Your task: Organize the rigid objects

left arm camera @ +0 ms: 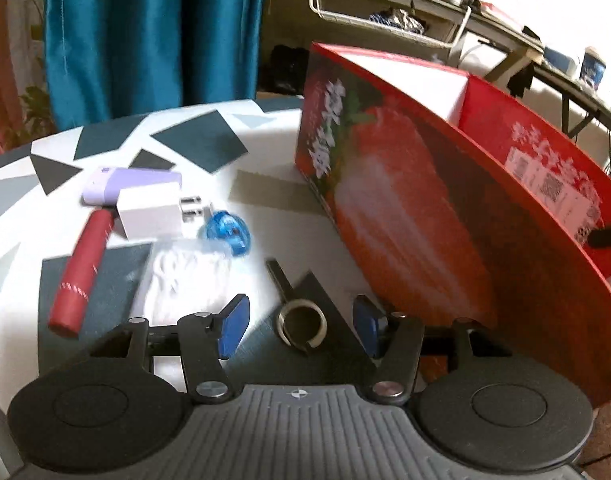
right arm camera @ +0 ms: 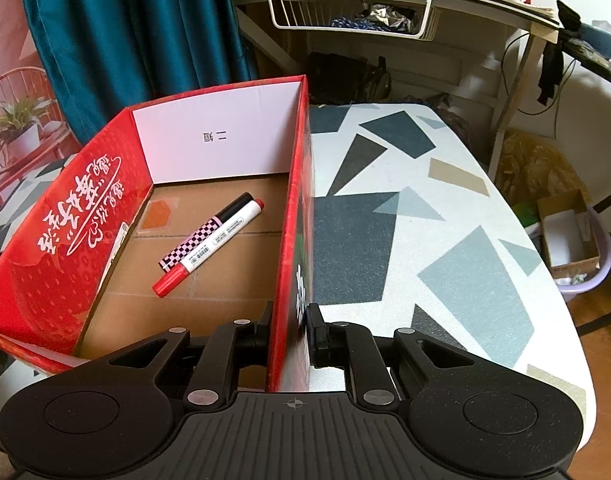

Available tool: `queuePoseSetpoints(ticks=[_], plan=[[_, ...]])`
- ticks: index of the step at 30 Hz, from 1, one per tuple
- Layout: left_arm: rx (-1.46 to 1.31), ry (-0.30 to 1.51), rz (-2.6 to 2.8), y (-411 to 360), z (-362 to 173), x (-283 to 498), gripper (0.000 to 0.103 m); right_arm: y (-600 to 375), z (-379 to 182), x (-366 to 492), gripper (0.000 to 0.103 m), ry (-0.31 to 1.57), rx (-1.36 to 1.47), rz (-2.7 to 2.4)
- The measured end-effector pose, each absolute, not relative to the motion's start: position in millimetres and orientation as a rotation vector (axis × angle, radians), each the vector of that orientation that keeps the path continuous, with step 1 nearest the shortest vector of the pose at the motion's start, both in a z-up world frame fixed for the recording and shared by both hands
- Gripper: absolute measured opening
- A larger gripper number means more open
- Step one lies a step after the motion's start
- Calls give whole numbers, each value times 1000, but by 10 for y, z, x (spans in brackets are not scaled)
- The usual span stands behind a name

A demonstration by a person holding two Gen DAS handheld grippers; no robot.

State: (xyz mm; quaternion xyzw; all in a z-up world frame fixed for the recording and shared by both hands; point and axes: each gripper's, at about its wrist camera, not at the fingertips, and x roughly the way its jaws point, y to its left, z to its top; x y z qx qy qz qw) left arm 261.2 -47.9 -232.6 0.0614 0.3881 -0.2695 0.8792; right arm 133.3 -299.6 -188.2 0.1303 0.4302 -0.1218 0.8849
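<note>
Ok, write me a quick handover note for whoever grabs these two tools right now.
Left tool: open, empty, hovering over the key with a ring on the table.
Right tool: shut on the red box side wall, steadying it.
Done: two markers lie in the box.
Left, all on the table beside the box: key, red tube, white charger, lilac power bank, blue round item, white packet.

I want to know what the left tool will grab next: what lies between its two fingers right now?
In the left wrist view, a key with its metal ring lies on the table between the open left tool fingers, untouched.
</note>
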Motion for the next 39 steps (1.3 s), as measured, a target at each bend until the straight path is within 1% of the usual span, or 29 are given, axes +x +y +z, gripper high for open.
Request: queuePoseSetpoints(ticks=[4, 7, 9, 12, 14, 15, 29, 30, 31, 39], plan=[[165, 822, -533, -599, -2415, 2549, 60, -2994, -1883, 1327, 14, 893, 273, -252], [213, 794, -508, -684, -2442, 2531, 60, -2990, -1883, 1325, 14, 893, 273, -252], [239, 783, -493, -706, -2446, 2513, 57, -2991, -1884, 1319, 14, 892, 277, -252], [250, 776, -473, -692, -2440, 2516, 47, -2986, -1883, 1318, 14, 891, 277, -252], [244, 777, -469, -664, -2426, 2520, 37, -2981, -1883, 1321, 14, 891, 277, -252], [242, 778, -464, -647, -2419, 2522, 36, -2985, -1883, 1319, 14, 891, 277, -252], [226, 793, -452, -647, -2413, 2554, 36, -2985, -1883, 1320, 14, 891, 278, -252], [220, 792, -453, -637, -2413, 2554, 34, -2986, -1882, 1320, 14, 891, 277, -252], [212, 791, -459, -627, -2412, 2553, 27, -2986, -1882, 1319, 14, 891, 277, -252], [198, 786, -493, -630, -2417, 2523, 28, -2987, -1884, 1317, 14, 890, 277, -251]])
